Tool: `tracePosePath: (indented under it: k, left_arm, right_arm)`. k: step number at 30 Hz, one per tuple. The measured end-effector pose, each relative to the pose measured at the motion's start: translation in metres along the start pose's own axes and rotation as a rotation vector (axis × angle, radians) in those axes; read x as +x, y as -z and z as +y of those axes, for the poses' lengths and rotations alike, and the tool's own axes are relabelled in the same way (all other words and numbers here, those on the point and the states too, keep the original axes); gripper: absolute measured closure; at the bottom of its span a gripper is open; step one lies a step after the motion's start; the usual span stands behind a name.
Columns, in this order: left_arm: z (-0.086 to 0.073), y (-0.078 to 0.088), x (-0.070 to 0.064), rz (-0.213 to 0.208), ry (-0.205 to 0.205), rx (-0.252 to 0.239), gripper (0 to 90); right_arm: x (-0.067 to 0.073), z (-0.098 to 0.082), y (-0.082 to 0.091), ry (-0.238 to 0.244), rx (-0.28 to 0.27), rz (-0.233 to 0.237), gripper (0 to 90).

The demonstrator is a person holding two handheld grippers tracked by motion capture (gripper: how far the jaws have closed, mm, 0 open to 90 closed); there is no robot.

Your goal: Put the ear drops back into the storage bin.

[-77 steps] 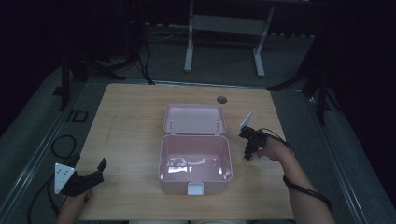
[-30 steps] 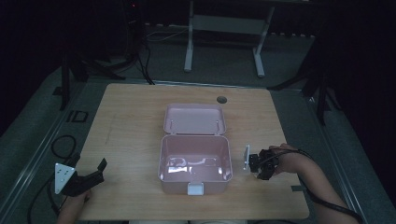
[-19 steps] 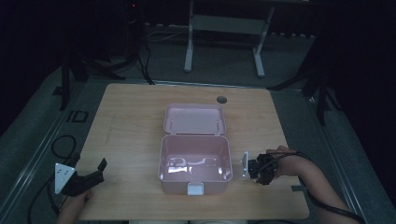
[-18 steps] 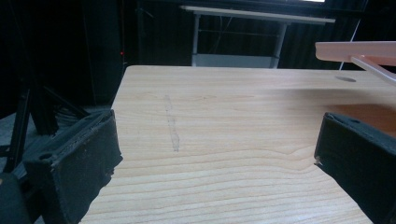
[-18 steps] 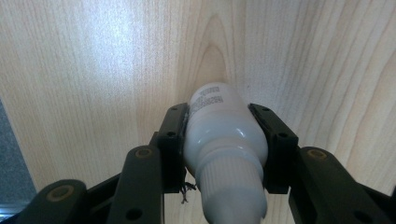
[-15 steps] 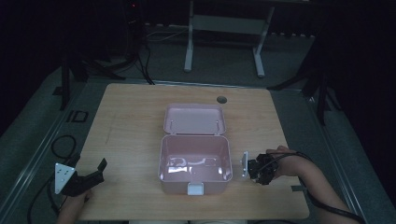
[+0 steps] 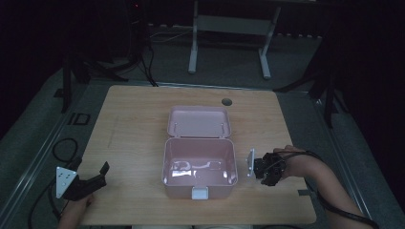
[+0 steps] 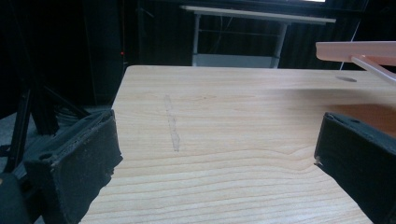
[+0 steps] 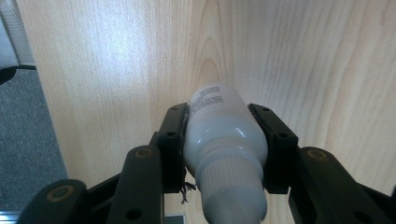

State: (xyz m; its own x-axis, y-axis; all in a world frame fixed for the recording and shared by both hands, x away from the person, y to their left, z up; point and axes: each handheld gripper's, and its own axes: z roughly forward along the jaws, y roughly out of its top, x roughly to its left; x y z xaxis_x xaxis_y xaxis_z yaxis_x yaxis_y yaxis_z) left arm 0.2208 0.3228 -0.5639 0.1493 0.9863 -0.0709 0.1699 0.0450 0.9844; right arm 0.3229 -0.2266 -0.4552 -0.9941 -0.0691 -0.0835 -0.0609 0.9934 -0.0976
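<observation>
An open pink box (image 7: 199, 164) stands mid-table, its lid (image 7: 198, 122) laid flat behind it. My right gripper (image 7: 265, 171) hovers just right of the box, pointing down at the wood. In the right gripper view that gripper (image 9: 219, 114) is shut on a white plastic bottle (image 9: 224, 140), whose labelled base faces the table. My left gripper (image 7: 97, 177) rests at the near left corner with its jaws wide apart. In the left gripper view this gripper (image 8: 215, 154) has bare wood between its pads (image 8: 79, 163), and the pink lid (image 8: 355, 49) edge shows at top right.
A round cable hole (image 7: 226, 101) sits in the tabletop (image 7: 133, 124) behind the lid. Beyond the table stands a white desk frame (image 7: 229, 28). Cables (image 7: 62, 148) lie on the floor to the left. Glare marks the box's floor.
My right hand came from beside the lid toward the near edge, then rose a little beside the box wall, bottle still gripped. The left gripper has kept still.
</observation>
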Motion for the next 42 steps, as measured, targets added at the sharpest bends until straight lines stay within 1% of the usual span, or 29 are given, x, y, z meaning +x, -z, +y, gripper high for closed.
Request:
tracePosePath:
  k: [1, 5, 9, 14, 16, 17, 19, 23, 30, 36, 42]
  left_arm:
    - [0.0, 0.0, 0.0, 0.0, 0.0, 0.0, 0.4]
    - [0.0, 0.0, 0.0, 0.0, -0.001, 0.0, 0.4]
    - [0.0, 0.0, 0.0, 0.0, -0.001, 0.0, 0.4]
    - [0.0, 0.0, 0.0, 0.001, -0.001, 0.001, 0.4]
    - [0.0, 0.0, 0.0, 0.0, 0.0, 0.001, 0.4]
    - [0.0, 0.0, 0.0, 0.0, 0.0, 0.001, 0.4]
    - [0.0, 0.0, 0.0, 0.0, 0.001, 0.0, 0.4]
    - [0.0, 0.0, 0.0, 0.001, 0.001, -0.001, 0.4]
    - [0.0, 0.0, 0.0, 0.0, 0.002, -0.001, 0.4]
    - [0.0, 0.0, 0.0, 0.0, 0.003, 0.0, 0.4]
    - [0.0, 0.0, 0.0, -0.001, 0.003, -0.001, 0.4]
  right_arm:
    - [0.0, 0.001, 0.004, 0.007, -0.001, -0.005, 59.5]
    - [0.001, 0.003, 0.015, 0.008, -0.009, -0.01, 59.5]
    - [0.001, 0.006, 0.031, 0.009, -0.021, -0.027, 59.5]
    - [0.0, 0.01, 0.046, 0.009, -0.009, -0.043, 59.5]
    - [-0.001, 0.012, 0.051, 0.01, -0.012, -0.047, 59.5]
    - [-0.001, 0.012, 0.051, 0.01, -0.012, -0.047, 59.5]
    - [-0.001, 0.016, 0.06, 0.017, -0.021, -0.041, 59.5]
    - [-0.001, 0.022, 0.072, 0.025, -0.025, -0.05, 59.5]
    - [-0.002, 0.033, 0.086, 0.035, -0.031, -0.058, 59.5]
    - [-0.003, 0.046, 0.094, 0.056, -0.055, -0.062, 59.5]
    - [-0.007, 0.062, 0.102, 0.078, -0.055, -0.068, 59.5]
